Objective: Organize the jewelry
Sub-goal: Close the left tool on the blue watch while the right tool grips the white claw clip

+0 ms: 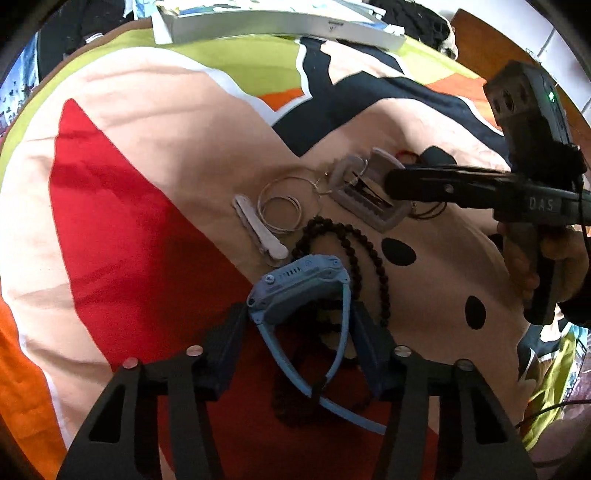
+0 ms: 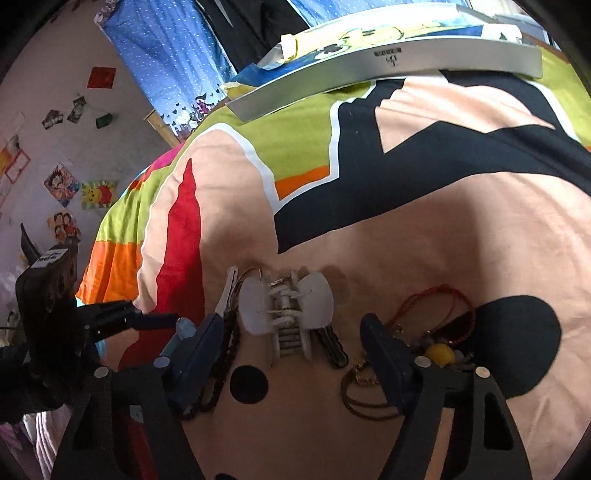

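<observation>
My left gripper (image 1: 299, 332) wears two dark blue ribbed fingers (image 1: 225, 350) on matte black, cut-out arms, each pinned with round silver screws; my right gripper (image 2: 291, 354) is built the same, blue pads on black struts with silver rivets; seen from the left wrist camera, its body is a black bar stamped with pale letters, topped by a dark grey block with a green light; a thin black cable trails off it.

watch (image 1: 301, 284) on bedspread (image 1: 147, 147) before bead necklace (image 1: 354, 243), hair claw (image 1: 365, 194) behind, box (image 1: 280, 24) at far edge
</observation>
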Demonstrator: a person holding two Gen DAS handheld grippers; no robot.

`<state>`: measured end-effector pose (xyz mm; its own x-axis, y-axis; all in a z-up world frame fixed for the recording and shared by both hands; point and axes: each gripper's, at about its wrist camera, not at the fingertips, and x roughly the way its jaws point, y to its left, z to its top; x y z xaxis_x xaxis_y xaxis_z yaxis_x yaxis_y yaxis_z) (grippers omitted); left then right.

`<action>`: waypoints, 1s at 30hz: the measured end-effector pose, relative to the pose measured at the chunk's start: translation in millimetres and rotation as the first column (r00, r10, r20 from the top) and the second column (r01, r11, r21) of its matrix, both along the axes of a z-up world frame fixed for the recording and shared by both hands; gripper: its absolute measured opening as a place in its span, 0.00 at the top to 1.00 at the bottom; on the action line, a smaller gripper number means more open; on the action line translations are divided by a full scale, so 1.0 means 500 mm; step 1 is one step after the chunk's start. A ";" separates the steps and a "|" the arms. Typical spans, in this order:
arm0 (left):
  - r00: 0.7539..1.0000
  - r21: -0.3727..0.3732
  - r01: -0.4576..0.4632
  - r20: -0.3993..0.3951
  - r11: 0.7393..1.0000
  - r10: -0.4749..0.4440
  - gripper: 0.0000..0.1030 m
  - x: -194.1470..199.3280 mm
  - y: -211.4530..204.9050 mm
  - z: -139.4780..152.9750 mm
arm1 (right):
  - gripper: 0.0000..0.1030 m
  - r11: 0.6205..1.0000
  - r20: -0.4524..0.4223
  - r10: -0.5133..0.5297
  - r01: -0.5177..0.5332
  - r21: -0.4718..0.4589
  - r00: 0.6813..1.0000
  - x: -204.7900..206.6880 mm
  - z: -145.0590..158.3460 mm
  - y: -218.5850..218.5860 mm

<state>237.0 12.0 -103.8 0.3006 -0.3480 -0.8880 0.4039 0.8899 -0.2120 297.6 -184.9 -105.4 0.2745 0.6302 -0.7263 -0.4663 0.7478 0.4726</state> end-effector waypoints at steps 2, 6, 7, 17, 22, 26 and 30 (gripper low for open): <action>1.000 0.012 -0.004 -0.004 1.000 0.005 0.53 0.003 -0.004 -0.001 | 0.38 1.000 0.001 0.005 -0.005 -0.004 1.000 -0.001 0.000 0.008; 0.999 0.020 -0.031 -0.007 0.999 0.031 0.58 0.000 -0.001 0.000 | 0.54 0.999 -0.008 0.003 -0.003 -0.039 1.000 0.002 -0.005 0.023; 0.999 0.021 -0.041 -0.007 0.999 0.041 0.59 -0.002 0.002 0.002 | 0.57 0.999 -0.011 -0.001 0.001 -0.042 1.000 0.001 -0.007 0.026; 0.992 0.012 -0.124 0.013 0.992 0.124 0.73 -0.024 0.017 0.018 | 0.79 0.999 -0.012 -0.039 0.039 -0.026 0.999 -0.024 -0.005 0.005; 0.987 -0.022 -0.158 0.029 0.987 0.159 0.74 -0.039 0.021 0.041 | 0.79 0.999 0.002 -0.052 0.052 0.007 0.999 -0.043 0.009 -0.011; 0.979 -0.090 -0.193 0.047 0.977 0.198 0.74 -0.048 0.041 0.070 | 0.79 0.998 0.017 -0.059 0.058 0.036 0.998 -0.057 0.024 -0.024; 0.973 -0.153 -0.215 0.057 0.965 0.225 0.74 -0.050 0.051 0.103 | 0.79 0.995 0.025 -0.076 0.074 0.064 0.997 -0.068 0.039 -0.039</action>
<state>212.1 37.5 -52.3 0.4461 -0.3893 -0.8059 0.2208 0.9205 -0.3224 263.5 -204.3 -86.1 0.3420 0.6511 -0.6775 -0.4232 0.7505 0.5076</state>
